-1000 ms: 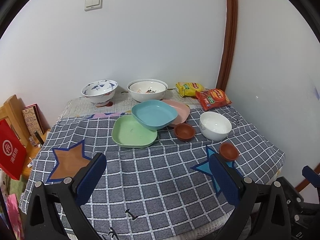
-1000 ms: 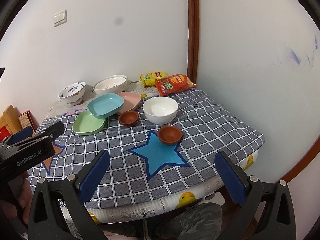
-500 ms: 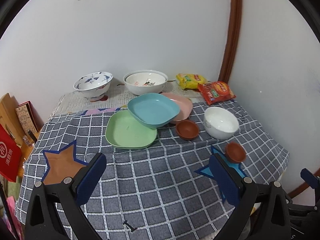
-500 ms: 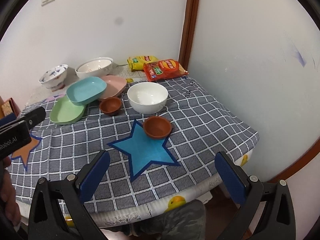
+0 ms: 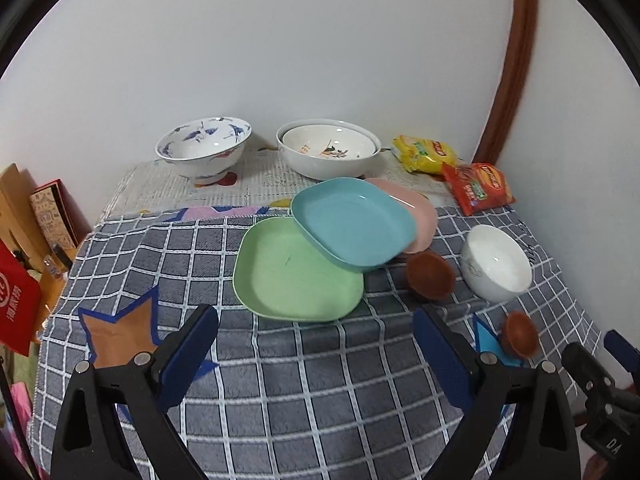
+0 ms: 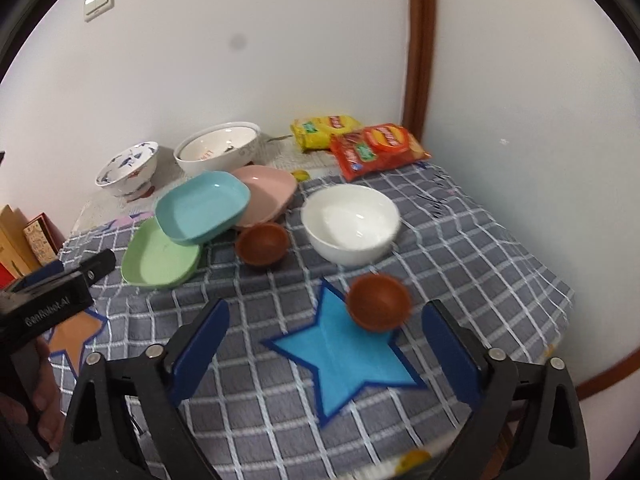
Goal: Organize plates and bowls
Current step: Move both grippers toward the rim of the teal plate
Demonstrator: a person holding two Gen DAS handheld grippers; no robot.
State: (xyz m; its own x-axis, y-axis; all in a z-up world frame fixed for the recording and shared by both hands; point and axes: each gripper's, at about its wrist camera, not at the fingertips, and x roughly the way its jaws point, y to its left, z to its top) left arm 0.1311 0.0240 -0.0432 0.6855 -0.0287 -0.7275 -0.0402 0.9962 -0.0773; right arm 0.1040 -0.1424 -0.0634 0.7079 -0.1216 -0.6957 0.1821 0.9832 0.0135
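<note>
**Both grippers spread wide above a table of scattered dishes**

The left gripper [image 5: 316, 344] hangs over the grey checked tablecloth [image 5: 320, 400] with its blue-padded jaws wide apart and nothing between them. Just ahead of it lies the pale green square plastic plate [image 5: 292, 276]. A teal square plate [image 5: 352, 224] rests tilted on the green plate's far edge, and it also overlaps a pink square plate [image 5: 420, 212] behind it.

The right gripper [image 6: 324, 344] is likewise spread; its jaws have just been closing a little, with nothing pinched between them. Below it the blue felt star [image 6: 344, 364] lies on the cloth, and a small brown round bowl [image 6: 378, 302] sits on the star's far point. A second small brown bowl [image 6: 262, 244] stands beside the plain white ceramic bowl [image 6: 352, 222].

At the back, near the wall, stand a blue-patterned white bowl [image 5: 204, 148] and a large white bowl with orange markings [image 5: 330, 152]. A yellow snack packet [image 6: 324, 130] and a red one [image 6: 378, 150] lie in the corner. An orange felt star [image 5: 120, 332] lies at the left.
</note>
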